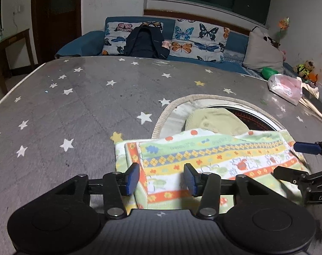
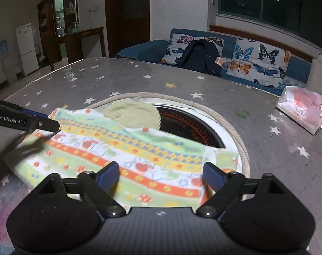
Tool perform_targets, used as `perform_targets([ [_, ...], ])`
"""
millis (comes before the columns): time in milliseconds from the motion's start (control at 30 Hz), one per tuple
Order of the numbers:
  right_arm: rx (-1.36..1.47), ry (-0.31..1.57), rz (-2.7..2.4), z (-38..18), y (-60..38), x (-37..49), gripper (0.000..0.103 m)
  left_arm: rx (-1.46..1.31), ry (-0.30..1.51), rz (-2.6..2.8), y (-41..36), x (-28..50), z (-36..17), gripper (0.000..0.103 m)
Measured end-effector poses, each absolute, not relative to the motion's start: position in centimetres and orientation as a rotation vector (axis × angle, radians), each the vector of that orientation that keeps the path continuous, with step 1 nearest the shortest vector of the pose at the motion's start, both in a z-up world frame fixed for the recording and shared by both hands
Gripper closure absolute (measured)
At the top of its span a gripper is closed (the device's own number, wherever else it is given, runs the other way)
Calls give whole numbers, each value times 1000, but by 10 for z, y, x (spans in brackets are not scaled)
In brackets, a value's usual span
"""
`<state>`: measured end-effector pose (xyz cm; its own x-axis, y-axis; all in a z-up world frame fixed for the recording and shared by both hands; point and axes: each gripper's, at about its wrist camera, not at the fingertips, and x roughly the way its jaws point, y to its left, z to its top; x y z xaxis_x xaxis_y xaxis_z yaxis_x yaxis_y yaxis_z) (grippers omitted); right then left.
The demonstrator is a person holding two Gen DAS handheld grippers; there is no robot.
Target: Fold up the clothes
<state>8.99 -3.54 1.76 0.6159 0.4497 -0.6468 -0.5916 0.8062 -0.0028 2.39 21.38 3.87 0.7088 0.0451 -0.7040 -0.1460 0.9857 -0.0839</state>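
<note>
On starred tabletop (image 1: 75, 110): flat, striped terry towel (image 1: 203, 161).

The folded towel (image 1: 214, 161) — bands of green, yellow, orange and white with small flower and bug prints — lies flat at the near rim of the round heater opening (image 2: 190, 125), partly covering it. A pale green knitted hat (image 2: 132, 114) lies just beyond the towel — inside that opening's rim, its near edge tucked under the towel's far edge.

Two close wrist views, shared towel (image 1: 214, 159)
</note>
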Motion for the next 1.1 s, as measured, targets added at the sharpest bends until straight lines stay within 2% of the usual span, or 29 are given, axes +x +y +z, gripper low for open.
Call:
perform_targets([
  [200, -238, 625, 585, 21, -30, 69, 0, -144, 764, 122, 205, 7, 41, 42],
  [433, -303, 553, 558, 24, -22, 48, 0, -149, 734, 152, 197, -17, 41, 31],
  [800, -403, 551, 587, 6, -8, 29, 0, -94, 705, 179, 179, -34, 30, 27],
  [1100, -407, 490, 630, 22, 1, 16, 0, -103, 657, 153, 176, -54, 45, 25],
])
